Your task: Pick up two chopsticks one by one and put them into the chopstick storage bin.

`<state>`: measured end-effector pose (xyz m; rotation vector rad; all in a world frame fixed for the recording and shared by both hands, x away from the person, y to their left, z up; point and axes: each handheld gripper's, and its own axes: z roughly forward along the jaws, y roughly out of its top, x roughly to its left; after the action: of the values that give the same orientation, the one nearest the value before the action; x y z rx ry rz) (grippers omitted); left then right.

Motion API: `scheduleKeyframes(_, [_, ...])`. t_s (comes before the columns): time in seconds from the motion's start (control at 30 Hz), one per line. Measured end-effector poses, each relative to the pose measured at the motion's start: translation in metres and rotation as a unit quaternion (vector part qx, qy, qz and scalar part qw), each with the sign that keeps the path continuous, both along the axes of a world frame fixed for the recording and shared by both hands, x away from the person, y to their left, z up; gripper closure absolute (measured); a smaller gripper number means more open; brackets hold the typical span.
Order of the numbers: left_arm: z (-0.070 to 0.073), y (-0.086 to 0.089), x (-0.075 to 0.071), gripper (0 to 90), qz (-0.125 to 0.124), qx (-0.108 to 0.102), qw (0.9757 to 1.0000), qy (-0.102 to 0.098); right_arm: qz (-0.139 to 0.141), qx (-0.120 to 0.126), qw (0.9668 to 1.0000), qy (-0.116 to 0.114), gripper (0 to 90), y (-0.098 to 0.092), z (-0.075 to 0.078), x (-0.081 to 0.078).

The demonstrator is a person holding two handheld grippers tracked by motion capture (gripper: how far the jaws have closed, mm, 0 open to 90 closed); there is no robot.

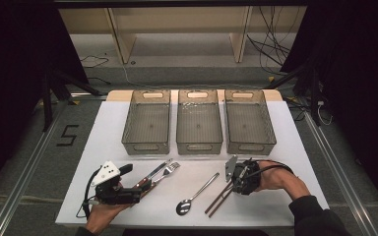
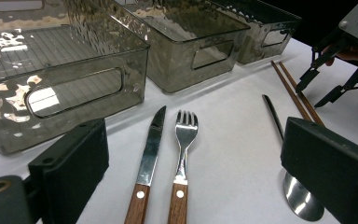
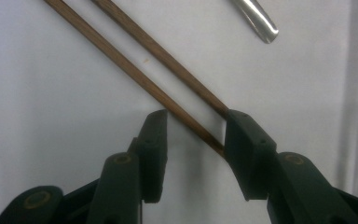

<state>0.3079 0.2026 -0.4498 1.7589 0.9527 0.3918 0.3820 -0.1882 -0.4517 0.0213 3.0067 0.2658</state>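
The right tool is down on the pair of chopsticks, which lie on the white desk just to the right of the spoon. In the right gripper view the 2 sticks run between the black jaws; the jaws straddle them with a gap on the near side and are not clamped, so the tool is open around the sticks rather than gripping them. The sticks lie side by side and almost touching, probably so that 1 squeeze takes both at once.

Their long axis runs on a diagonal: the end under the tool points away toward the 3 grey bins, the other end back toward the person's edge, roughly parallel to the spoon's handle. Taking them near the far end, with the jaws set across the axis, looks like a grasp chosen to keep the pair together on lifting.

Left of the spoon, the left tool rests with its jaws standing wide apart on either side of the knife and fork, touching neither. Both blade and tines also point toward the bins.
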Motion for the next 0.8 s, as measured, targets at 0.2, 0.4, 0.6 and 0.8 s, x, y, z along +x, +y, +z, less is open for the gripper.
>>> scheduleKeyframes(0.2, [0.0000, 0.0001, 0.0001, 7.1, -0.001, 0.003, 1.0000, 0.000, 0.008, 0.006, 1.0000, 0.002, 60.6, -0.0008, -0.0011, 0.0022])
scheduleKeyframes(0.4, [0.0001, 0.0000, -0.0001, 7.1, 0.000, 0.001, 1.0000, 0.000, 0.010, 0.003, 0.9999, 0.006, 62.6, -0.0024, -0.0010, 0.0020])
scheduleKeyframes(0.6, [0.0000, -0.0002, 0.0001, 7.1, -0.002, 0.003, 1.0000, 0.001, 0.021, -0.014, 0.9996, 0.010, 63.5, -0.0021, 0.0002, -0.0010])
scheduleKeyframes(0.8, [0.0001, 0.0001, 0.0000, 7.1, 0.000, 0.002, 1.0000, 0.001, 0.036, -0.042, 0.9982, 0.022, 63.8, 0.0028, -0.0016, -0.0013])
